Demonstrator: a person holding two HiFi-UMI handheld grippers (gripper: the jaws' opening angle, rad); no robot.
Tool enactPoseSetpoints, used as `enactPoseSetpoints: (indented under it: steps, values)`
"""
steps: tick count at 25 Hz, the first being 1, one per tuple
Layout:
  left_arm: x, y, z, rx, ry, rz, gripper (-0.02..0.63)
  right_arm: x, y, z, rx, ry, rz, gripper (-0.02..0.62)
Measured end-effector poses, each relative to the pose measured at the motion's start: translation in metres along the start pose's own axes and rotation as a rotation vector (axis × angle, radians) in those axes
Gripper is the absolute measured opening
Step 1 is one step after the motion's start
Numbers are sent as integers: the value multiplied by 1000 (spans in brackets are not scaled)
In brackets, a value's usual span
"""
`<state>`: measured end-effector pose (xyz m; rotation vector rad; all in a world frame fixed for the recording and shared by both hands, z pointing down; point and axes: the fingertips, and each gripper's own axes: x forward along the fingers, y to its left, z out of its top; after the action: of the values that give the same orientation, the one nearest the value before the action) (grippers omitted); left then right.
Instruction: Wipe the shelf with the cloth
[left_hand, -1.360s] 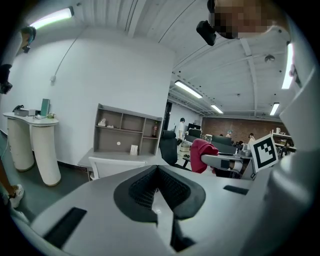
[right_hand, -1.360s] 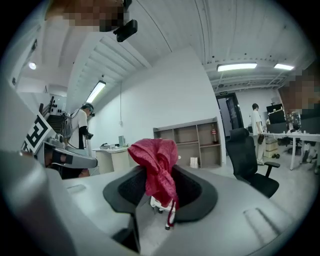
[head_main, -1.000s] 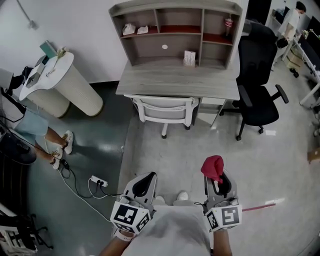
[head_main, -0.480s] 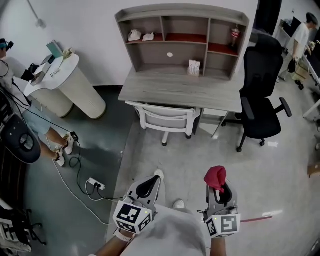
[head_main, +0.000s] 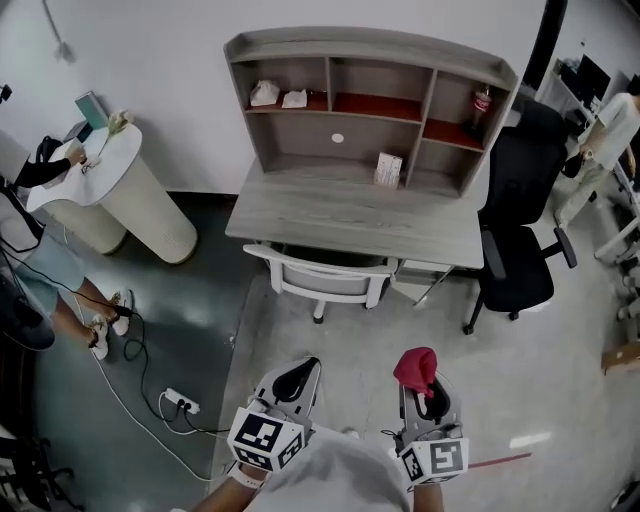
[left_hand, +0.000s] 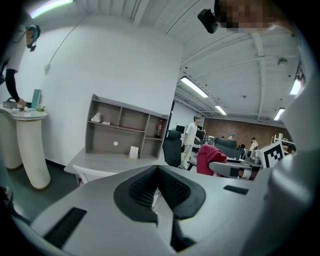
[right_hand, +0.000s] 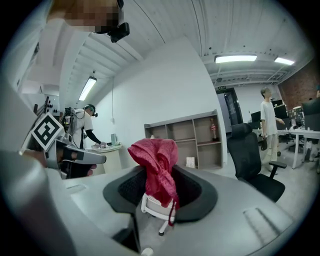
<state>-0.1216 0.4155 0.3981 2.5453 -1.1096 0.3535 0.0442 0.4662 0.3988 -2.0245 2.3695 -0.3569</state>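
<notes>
The left gripper (head_main: 301, 367) has jaws together; the right gripper (head_main: 429, 393) has jaws clamped on cloth (head_main: 415, 367).

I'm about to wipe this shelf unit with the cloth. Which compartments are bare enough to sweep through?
Bare: the top-middle compartment between the dividers, the wide lower bay left of the small white box, and the desktop in front. Crowded: top-left holds two white items; top-right holds a bottle.

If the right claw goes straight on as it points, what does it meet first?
Most likely the white chair pushed in at the desk, straight ahead of the right claw and its red cloth. Only floor shows before it; depth is unclear.
</notes>
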Motion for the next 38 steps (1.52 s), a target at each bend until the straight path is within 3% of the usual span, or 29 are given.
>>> enactPoseSetpoints:
  steps: [11, 18, 29, 38]
  values:
    - [75, 127, 80, -4, -19, -75, 6, 173, 15, 51, 11, -30, -66, 156]
    - [106, 188, 110, -32, -45, -106, 6, 246, 27, 76, -21, -52, -89, 156]
    - [151, 220, 132, -59, -47, -106, 6, 306, 18, 83, -34, -29, -65, 156]
    - [224, 219, 168, -27, -35, -70, 6, 358, -51, 108, -22, -72, -47, 156]
